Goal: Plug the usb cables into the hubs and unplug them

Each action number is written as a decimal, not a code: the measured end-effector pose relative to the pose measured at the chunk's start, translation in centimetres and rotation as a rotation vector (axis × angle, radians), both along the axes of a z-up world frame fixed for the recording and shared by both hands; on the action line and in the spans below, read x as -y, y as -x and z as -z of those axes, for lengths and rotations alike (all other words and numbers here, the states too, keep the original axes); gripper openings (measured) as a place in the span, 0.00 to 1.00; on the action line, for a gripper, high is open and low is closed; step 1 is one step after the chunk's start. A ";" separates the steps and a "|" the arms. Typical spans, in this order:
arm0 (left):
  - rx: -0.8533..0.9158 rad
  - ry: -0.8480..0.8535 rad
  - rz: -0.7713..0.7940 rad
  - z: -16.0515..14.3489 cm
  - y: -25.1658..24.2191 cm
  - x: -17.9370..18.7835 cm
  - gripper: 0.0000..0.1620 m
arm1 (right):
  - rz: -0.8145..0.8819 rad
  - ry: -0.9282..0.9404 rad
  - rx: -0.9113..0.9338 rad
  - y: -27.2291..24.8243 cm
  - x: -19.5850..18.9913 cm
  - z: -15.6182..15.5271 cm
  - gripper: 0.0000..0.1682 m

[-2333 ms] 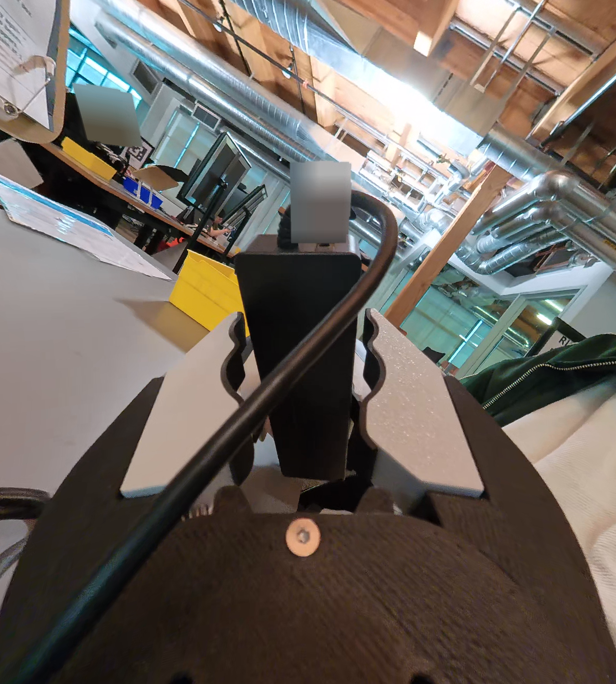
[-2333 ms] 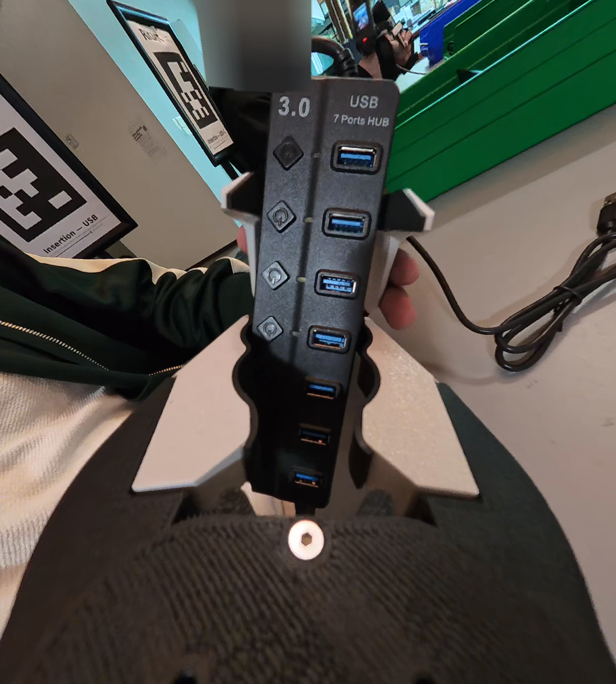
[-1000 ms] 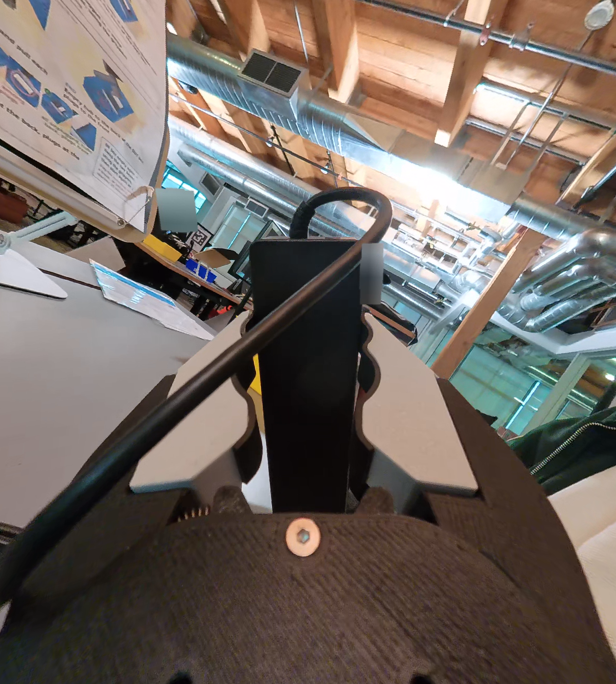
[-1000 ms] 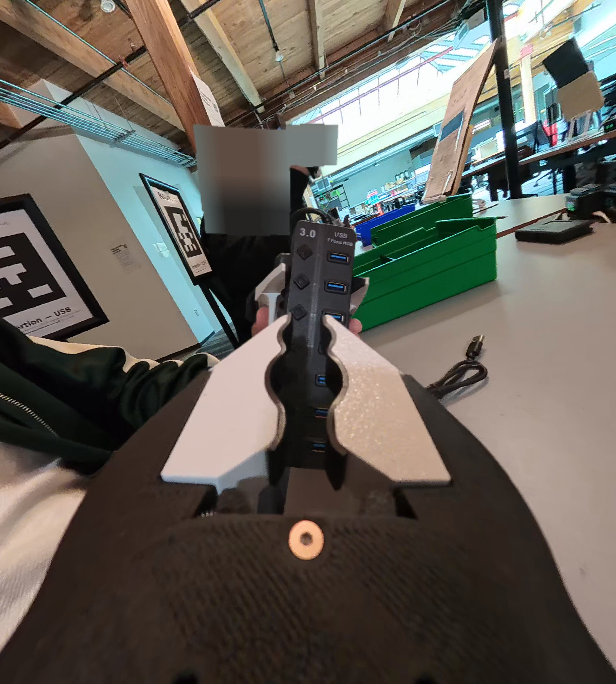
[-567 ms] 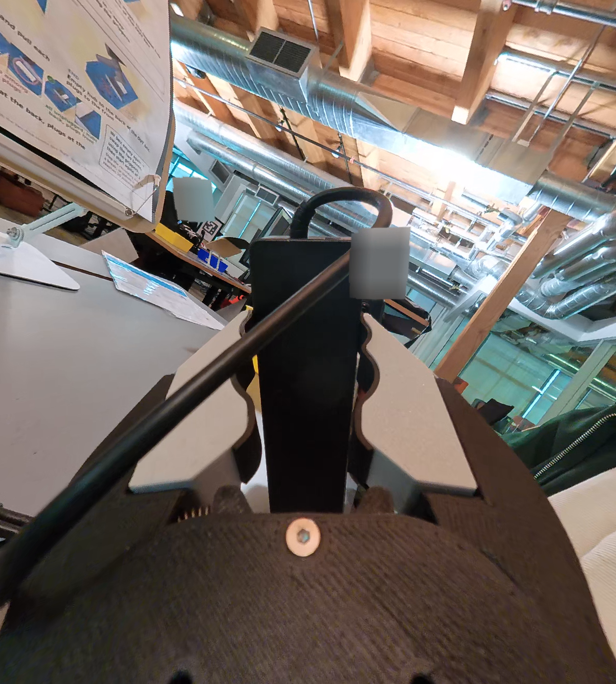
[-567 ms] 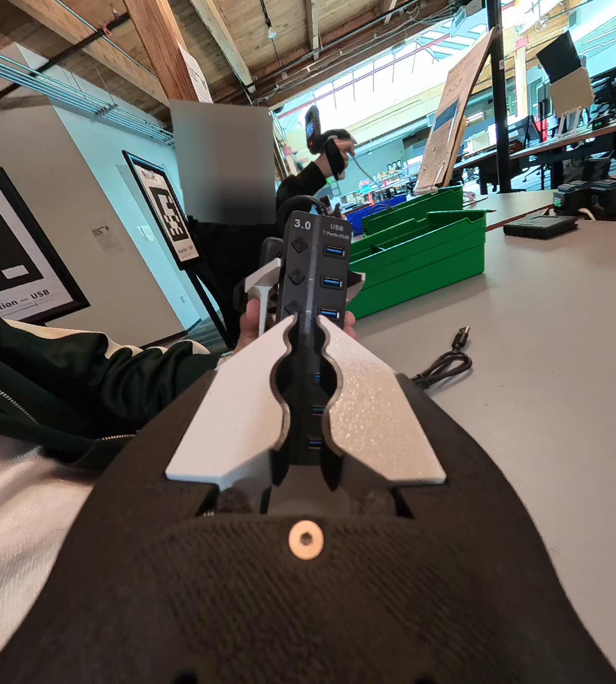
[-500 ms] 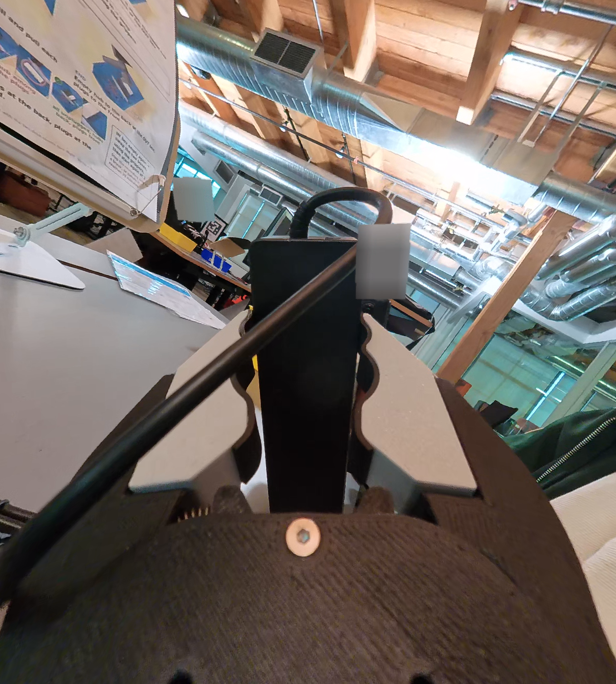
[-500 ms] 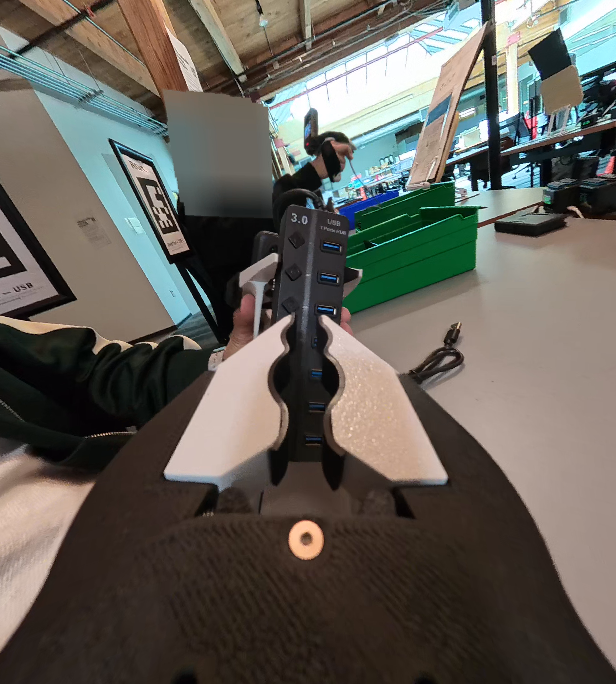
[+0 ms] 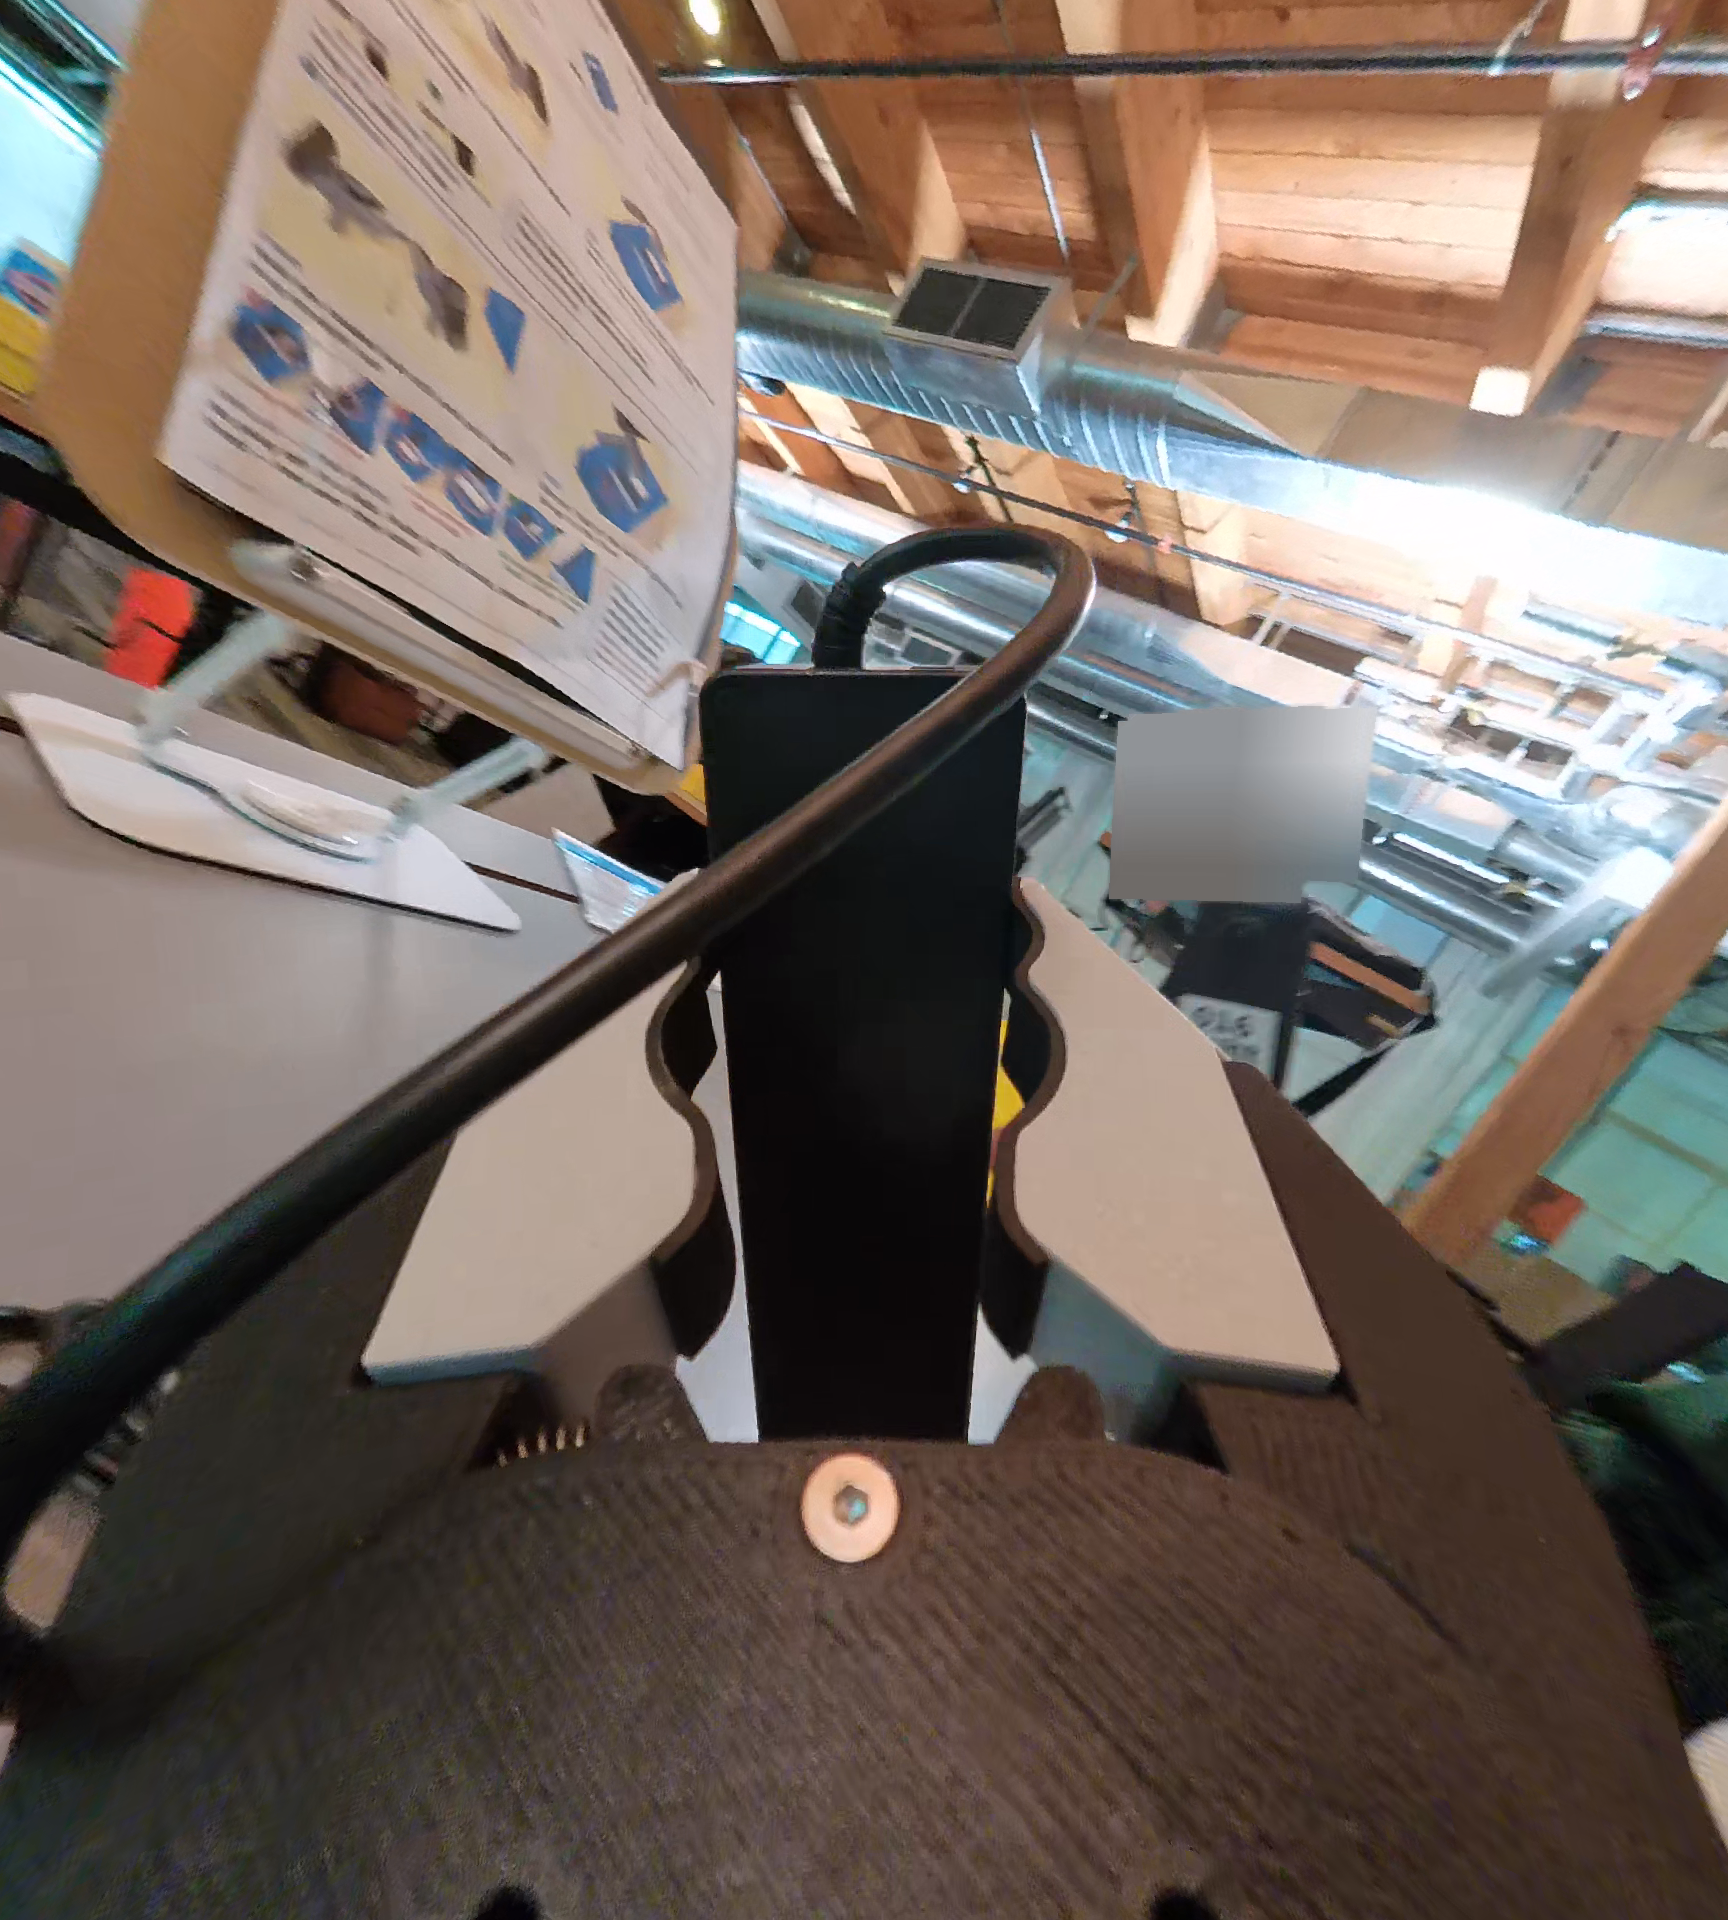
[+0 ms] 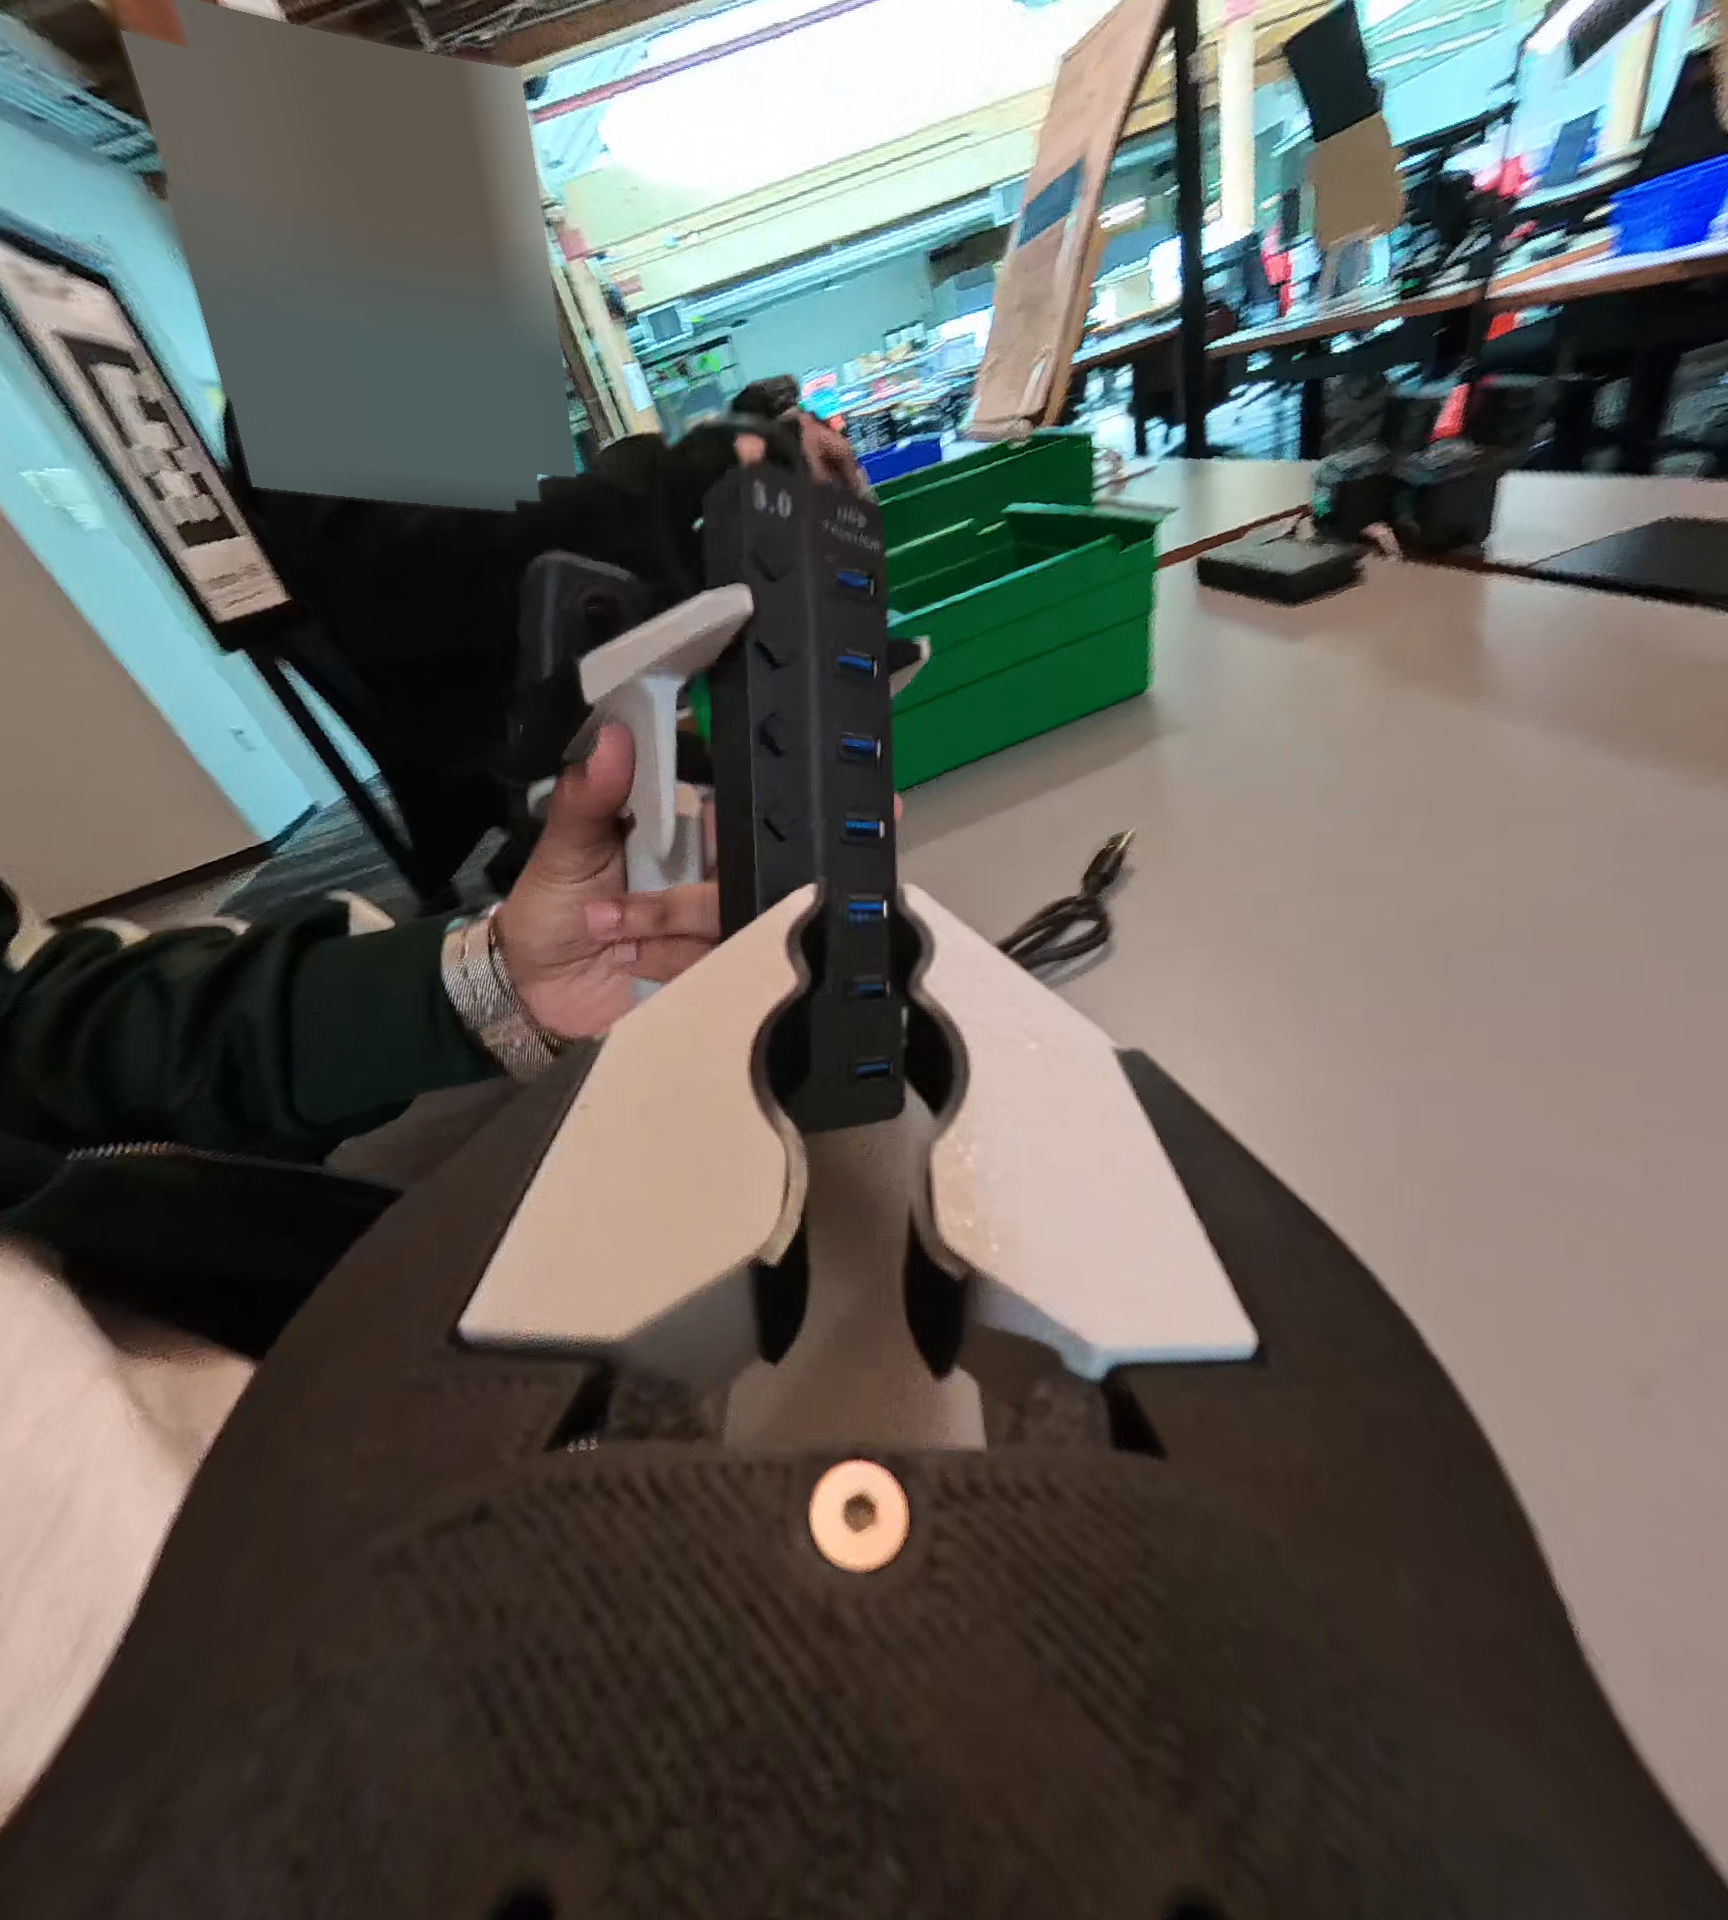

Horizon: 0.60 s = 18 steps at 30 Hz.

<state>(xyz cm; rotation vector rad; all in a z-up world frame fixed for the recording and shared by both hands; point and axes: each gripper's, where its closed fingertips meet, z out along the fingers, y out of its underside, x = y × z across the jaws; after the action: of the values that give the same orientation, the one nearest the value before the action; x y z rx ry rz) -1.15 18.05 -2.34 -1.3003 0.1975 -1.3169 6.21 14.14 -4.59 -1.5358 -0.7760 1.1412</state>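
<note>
The left gripper [image 9: 860,997] is clamped on the black USB hub [image 9: 860,1039] at frame centre, back face showing. The hub's cord [image 9: 486,1060] loops down toward the lower left. The right gripper [image 10: 855,935] is released around the hub's lower end. A loose black cable [image 10: 1068,914] lies on the table [image 10: 1411,935], right of centre.

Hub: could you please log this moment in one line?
left gripper: shut on hub; right gripper: at hub end, grip unclear; ports: empty; cable: on table
</note>
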 end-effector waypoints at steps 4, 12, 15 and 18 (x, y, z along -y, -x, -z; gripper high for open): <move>-0.079 0.007 -0.086 1.2 0.7 -3.3 0.33 | -0.044 -0.135 0.010 3.4 -1.6 -5.6 0.00; 0.030 0.129 -0.094 1.8 1.7 -5.4 0.33 | -0.405 -0.560 0.466 22.4 -1.6 -10.4 0.03; 0.094 0.184 -0.085 2.0 2.2 -6.0 0.32 | -0.564 -0.702 0.646 29.0 -2.2 -9.1 0.00; 0.098 0.211 -0.085 2.3 2.4 -6.4 0.32 | -0.707 -0.777 0.760 34.7 -3.5 -7.1 0.01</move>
<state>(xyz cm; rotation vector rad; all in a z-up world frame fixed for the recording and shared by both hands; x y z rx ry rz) -3.60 24.49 -4.61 -1.4010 -0.0661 -1.3521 -28.54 17.59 2.49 -0.9889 -2.1060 0.5241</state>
